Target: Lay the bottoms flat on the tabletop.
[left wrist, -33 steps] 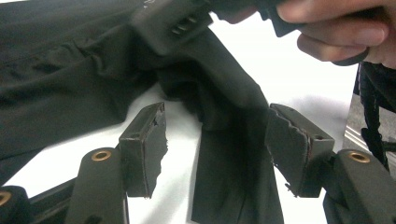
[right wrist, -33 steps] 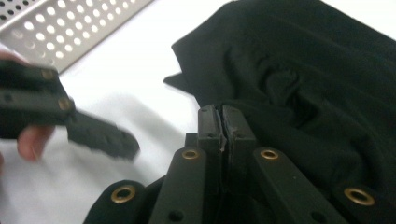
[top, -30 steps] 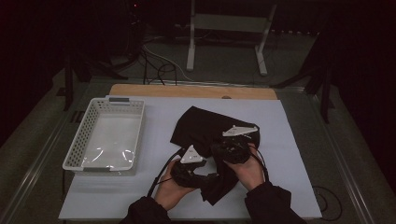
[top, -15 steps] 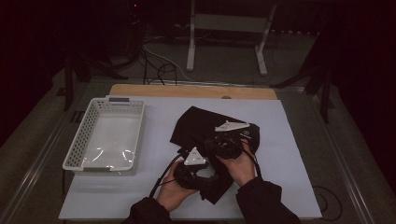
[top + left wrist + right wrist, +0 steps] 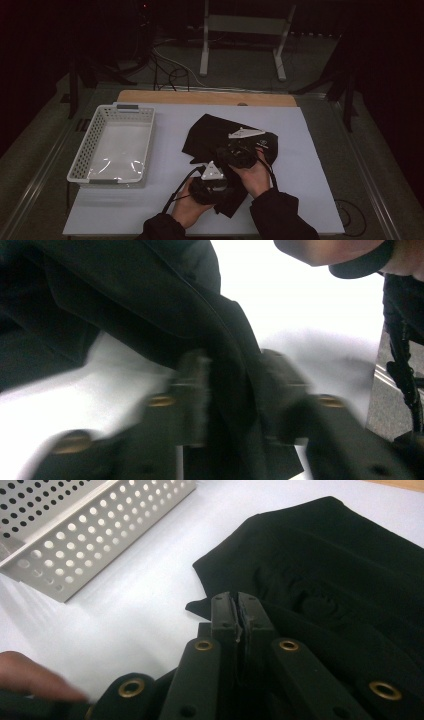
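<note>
A crumpled black cloth (image 5: 212, 132) lies on the white table cover (image 5: 310, 165), right of the middle. My right gripper (image 5: 239, 152) sits on its near half. In the right gripper view its jaws (image 5: 236, 611) are shut on a thin edge of the black cloth (image 5: 325, 565). My left gripper (image 5: 210, 184) is closer to me at the cloth's near flap. Its blurred jaws (image 5: 234, 390) have just been closing, and a fold of the black cloth (image 5: 150, 305) fills the gap between them. Both hands hold the grippers close together.
A white perforated basket (image 5: 112, 145) stands at the left of the table, its wall also seen in the right gripper view (image 5: 100, 530). A wooden strip (image 5: 200, 97) runs along the far edge. Beyond the table stands a metal frame (image 5: 240, 40) among cables.
The right hand and its gripper have edged a little farther away from me over the cloth. The left hand has stayed about where it was at the near flap.
</note>
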